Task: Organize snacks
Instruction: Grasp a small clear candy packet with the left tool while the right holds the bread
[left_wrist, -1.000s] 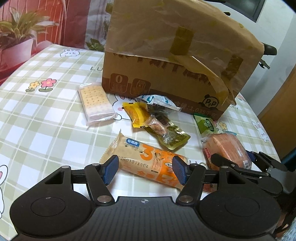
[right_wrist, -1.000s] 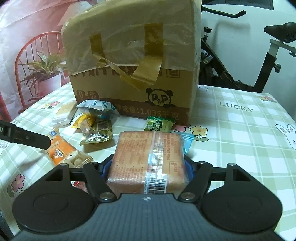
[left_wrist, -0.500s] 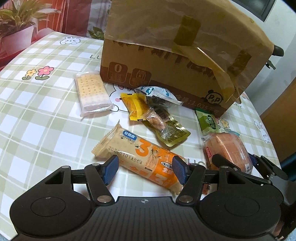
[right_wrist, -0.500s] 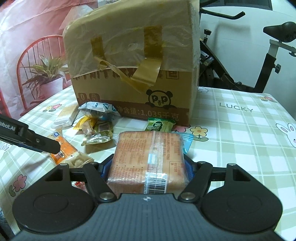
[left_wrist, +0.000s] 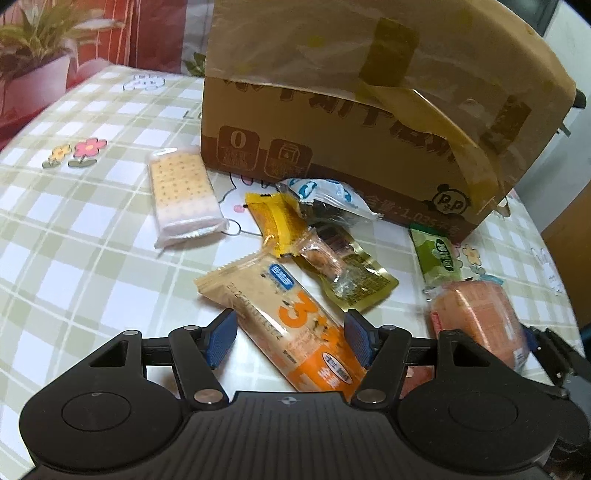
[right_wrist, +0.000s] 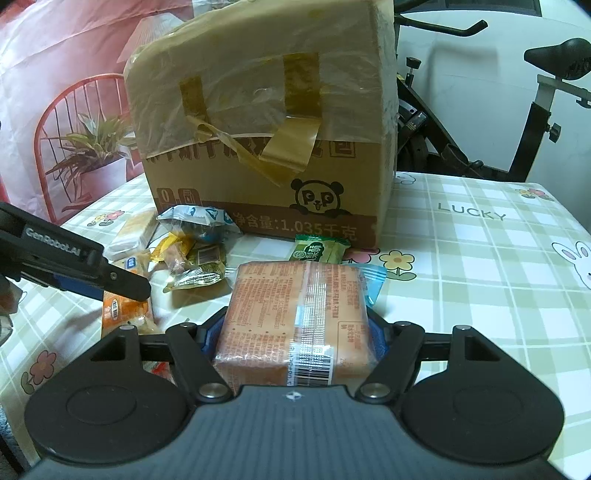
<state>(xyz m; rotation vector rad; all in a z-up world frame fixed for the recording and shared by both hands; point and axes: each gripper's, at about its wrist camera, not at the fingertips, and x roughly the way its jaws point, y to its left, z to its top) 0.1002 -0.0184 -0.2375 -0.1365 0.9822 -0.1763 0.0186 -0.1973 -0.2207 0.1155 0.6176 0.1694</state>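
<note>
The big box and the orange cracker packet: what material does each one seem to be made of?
The big box looks like matte brown corrugated cardboard, its upper part covered by glossy clear film and brownish tape; the film wrinkles and reflects light. The orange cracker packet seems thin printed plastic film, semi-glossy, with a crimped, serrated end seal.

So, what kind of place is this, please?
Probably a room in a home: a table with a checked cartoon cloth, an exercise bike behind it, a potted plant beside it, and snacks lying before a cardboard box.
</note>
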